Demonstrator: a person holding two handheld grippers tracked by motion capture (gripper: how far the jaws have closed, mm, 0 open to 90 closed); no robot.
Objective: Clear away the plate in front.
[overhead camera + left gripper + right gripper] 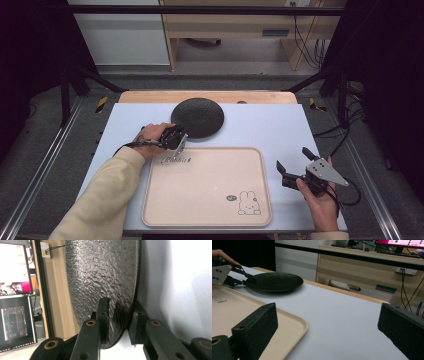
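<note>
The left gripper (176, 136) clamps the near rim of the black plate (198, 116) at the table's far edge; a beige tray (200, 185) lies in front. The right gripper (295, 162) hovers open off the tray's right edge.

Lab recording setup: black metal frame (200, 10) around the table (280, 125), computer monitors (15, 267) nearby, loose cables (307, 45), wooden workbench (367, 265).

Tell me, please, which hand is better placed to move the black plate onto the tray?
Left. The left gripper already clamps the plate at its near rim, one jaw above and one below, beside the tray. The right gripper hangs open past the tray's far side, holding nothing.
</note>
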